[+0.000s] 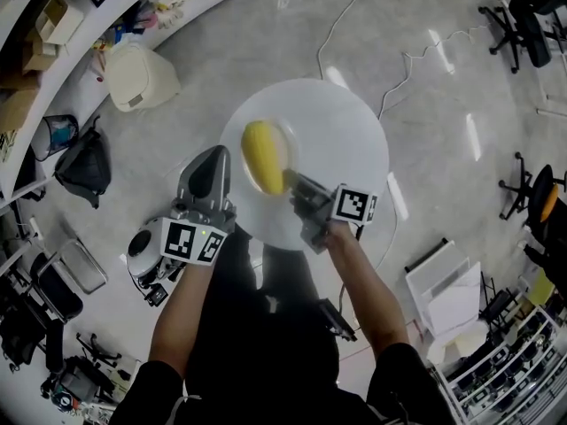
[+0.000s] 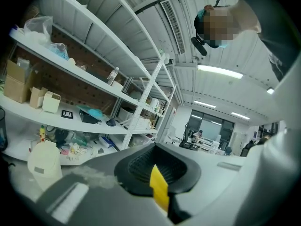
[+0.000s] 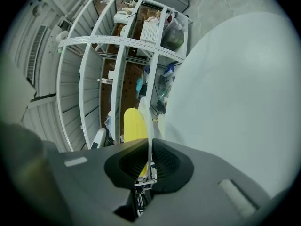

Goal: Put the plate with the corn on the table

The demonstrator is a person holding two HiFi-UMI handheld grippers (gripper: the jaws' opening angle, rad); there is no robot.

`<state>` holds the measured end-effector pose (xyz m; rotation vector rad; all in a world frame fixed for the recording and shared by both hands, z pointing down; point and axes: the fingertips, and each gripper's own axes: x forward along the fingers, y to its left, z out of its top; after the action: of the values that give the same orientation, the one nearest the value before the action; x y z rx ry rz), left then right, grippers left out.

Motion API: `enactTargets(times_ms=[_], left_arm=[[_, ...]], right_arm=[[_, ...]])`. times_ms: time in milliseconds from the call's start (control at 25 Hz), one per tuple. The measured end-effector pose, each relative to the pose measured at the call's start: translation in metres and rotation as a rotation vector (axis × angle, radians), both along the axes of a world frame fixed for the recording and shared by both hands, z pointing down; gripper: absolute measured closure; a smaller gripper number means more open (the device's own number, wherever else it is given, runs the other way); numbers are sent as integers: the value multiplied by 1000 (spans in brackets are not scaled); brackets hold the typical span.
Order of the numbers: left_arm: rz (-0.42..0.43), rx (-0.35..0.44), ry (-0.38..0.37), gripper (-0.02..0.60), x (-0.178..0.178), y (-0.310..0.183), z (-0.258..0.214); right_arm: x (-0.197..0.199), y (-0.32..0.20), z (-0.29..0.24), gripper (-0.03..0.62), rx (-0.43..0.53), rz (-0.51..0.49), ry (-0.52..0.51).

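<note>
Premises: a workshop with a polished grey floor (image 1: 425, 78). White shelving (image 1: 53, 69) curves along the upper left of the head view and office chairs (image 1: 523, 25) stand at the upper right. No tabletop appears in any view, and the plate hangs over open floor.

Task item: the white plate (image 1: 337, 140) sits at centre frame, roughly level. The yellow corn cob (image 1: 263, 156) lies on its left part, close to the rim.

Right hand-held gripper (image 1: 297, 187): it is clamped on the plate's near rim. Its own view confirms this, with the thin white rim running edge-on between the two dark pads at the jaw line (image 3: 149, 161). The plate (image 3: 235, 102) fills the right of that frame and the corn (image 3: 134, 124) sits just left of the rim.

Left hand-held gripper (image 1: 213, 159): it sits just beside the plate's left rim. Its own view shows the pads drawn together with nothing held (image 2: 157, 173), looking out at the shelves (image 2: 94, 79). Whether it touches the plate's underside cannot be determined.

Assessment: the plate is in carry and not yet set down.

- It is held by one edge only, so any droop of the far rim would likely set the round cob rolling.
- Recommended handling is to keep the right wrist level and move slowly.
- The left hand-held gripper could steady the plate from beneath or at the opposite rim.
- The plate should be lowered flat, and the clamp released only once the base is fully seated on the tabletop.
</note>
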<state>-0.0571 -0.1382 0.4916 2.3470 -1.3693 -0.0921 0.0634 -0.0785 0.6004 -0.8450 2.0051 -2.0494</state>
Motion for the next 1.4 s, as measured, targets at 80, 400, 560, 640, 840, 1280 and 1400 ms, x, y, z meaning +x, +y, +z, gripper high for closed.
enactTargets(times_ms=[80,400,560,640,840,1280,1400], left_arm=[[-1,-3,-2,580,0,-2,5],[-14,-20,-7,580,-3,-8,23],[-17,-27,-3,580,-3,-10,31],[-19,-31,-3,580,-2,-10,36],[-24,-39,-4,580,-1,-11,43],[-29,-56,-1,580,-1,-11,56],[-29,-61,3,580,1,-12,58]], right_arm=[[1,-2,6,563,0,-4,2],[-1,-8,33,563,-16,-23,6],[-3,-12,45,563,-29,-30,11],[-3,-14,51,563,-29,-36,11],[-3,-18,63,563,-32,-43,6],[-2,-20,87,563,-91,-46,36],[1,-19,94,563,-131,-40,56]])
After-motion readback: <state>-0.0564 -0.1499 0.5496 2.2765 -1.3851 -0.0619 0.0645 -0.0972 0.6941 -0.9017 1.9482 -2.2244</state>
